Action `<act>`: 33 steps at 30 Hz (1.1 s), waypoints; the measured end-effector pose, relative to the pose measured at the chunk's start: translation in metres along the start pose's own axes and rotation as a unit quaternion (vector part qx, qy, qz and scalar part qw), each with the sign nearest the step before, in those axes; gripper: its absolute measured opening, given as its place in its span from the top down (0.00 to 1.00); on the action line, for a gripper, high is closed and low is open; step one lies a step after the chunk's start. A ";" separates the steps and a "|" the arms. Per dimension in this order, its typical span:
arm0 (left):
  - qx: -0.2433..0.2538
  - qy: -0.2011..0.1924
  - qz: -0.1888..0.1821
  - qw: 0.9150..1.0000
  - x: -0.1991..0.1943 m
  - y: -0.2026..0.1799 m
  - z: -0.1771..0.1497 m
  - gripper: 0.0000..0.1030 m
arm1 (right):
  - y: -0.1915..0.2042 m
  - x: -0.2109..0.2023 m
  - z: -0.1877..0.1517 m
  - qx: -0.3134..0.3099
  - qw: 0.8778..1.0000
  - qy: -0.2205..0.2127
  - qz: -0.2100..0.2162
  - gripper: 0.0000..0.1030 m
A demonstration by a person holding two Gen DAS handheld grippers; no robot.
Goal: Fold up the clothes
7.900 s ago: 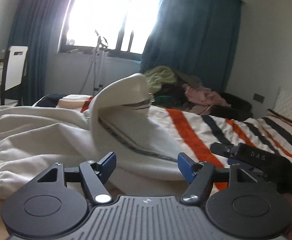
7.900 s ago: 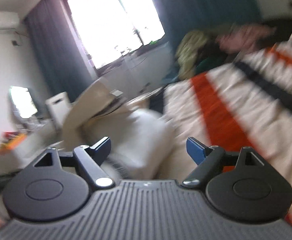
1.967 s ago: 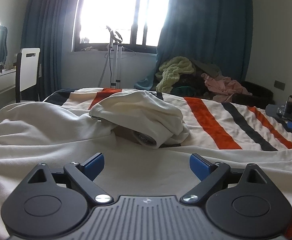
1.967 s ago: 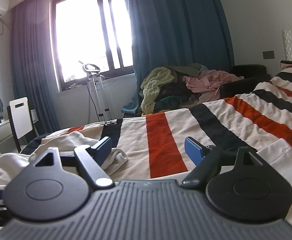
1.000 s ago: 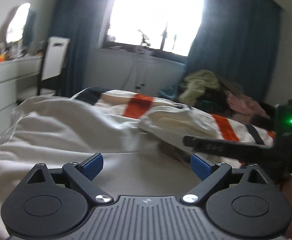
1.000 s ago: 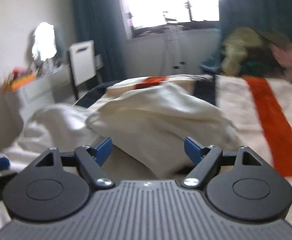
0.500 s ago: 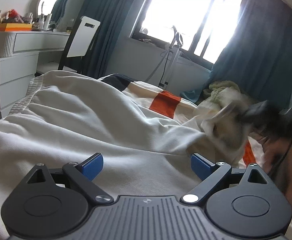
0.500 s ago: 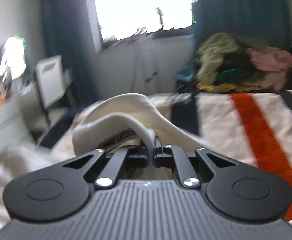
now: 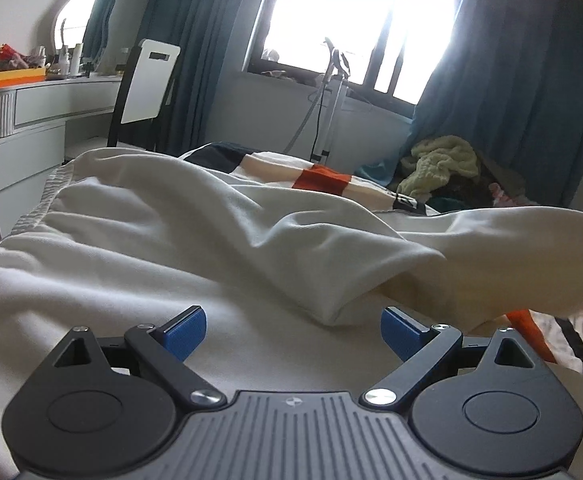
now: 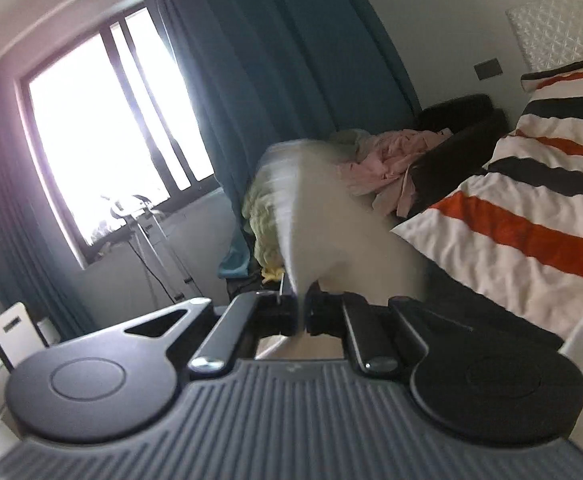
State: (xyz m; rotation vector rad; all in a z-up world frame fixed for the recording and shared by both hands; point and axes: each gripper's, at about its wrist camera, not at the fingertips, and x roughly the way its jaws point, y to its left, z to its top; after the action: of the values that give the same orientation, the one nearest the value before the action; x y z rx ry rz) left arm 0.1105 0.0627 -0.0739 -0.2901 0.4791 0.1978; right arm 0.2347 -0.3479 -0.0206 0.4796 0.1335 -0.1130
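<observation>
Cream cotton garment (image 9: 139, 240) lies spread in soft folds over the striped orange, black and white bedcover (image 9: 323, 176), filling the space directly ahead of the left gripper (image 9: 293, 326). That gripper's blue-padded jaws stand wide apart just above the cloth, gripping nothing. Ahead of it and to its right, a sleeve-like part of the garment (image 9: 531, 248) is lifted off the bed. The right gripper (image 10: 302, 314) has its jaws pressed together on a fold of the same cream cloth (image 10: 315, 216), which rises blurred straight ahead of its fingertips. Beyond it sits a heap of pink and yellow-green clothes (image 10: 387, 156) against the teal curtain (image 10: 291, 60).
</observation>
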 end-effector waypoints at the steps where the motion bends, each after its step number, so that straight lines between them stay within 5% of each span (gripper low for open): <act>1: -0.003 -0.003 -0.001 1.000 -0.003 0.001 0.000 0.07 | 0.002 -0.011 0.001 -0.005 1.000 -0.014 0.006 0.93; 7: -0.001 -0.013 0.011 1.000 -0.007 -0.002 0.000 0.07 | 0.009 -0.025 0.017 0.004 0.998 -0.061 0.007 0.93; 14: 0.010 -0.005 0.025 1.000 0.003 -0.005 -0.005 0.07 | 0.011 0.022 0.020 -0.009 0.996 -0.073 -0.048 0.93; 22: 0.064 -0.039 0.011 0.997 0.004 -0.021 -0.012 0.07 | -0.019 0.226 0.008 0.011 0.980 0.096 -0.176 0.93; 25: 0.063 -0.042 0.001 0.997 0.008 -0.026 -0.013 0.06 | -0.031 0.292 -0.017 0.023 0.972 0.161 -0.172 0.93; 29: 0.061 -0.041 -0.004 0.997 0.021 -0.030 -0.014 0.05 | -0.038 0.344 -0.050 -0.008 0.969 0.186 -0.162 0.92; 32: 0.071 -0.020 -0.003 0.997 0.037 -0.032 -0.020 0.05 | -0.051 0.360 -0.066 -0.009 0.971 0.190 -0.143 0.83; 33: 0.075 -0.010 -0.001 0.997 0.042 -0.033 -0.022 0.05 | -0.058 0.366 -0.068 0.001 0.972 0.197 -0.131 0.73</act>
State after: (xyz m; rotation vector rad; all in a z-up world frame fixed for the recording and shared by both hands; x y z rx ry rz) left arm 0.1459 0.0298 -0.1057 -0.1416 0.4701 0.1608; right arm 0.5804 -0.3954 -0.1631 0.4797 0.5880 -0.2762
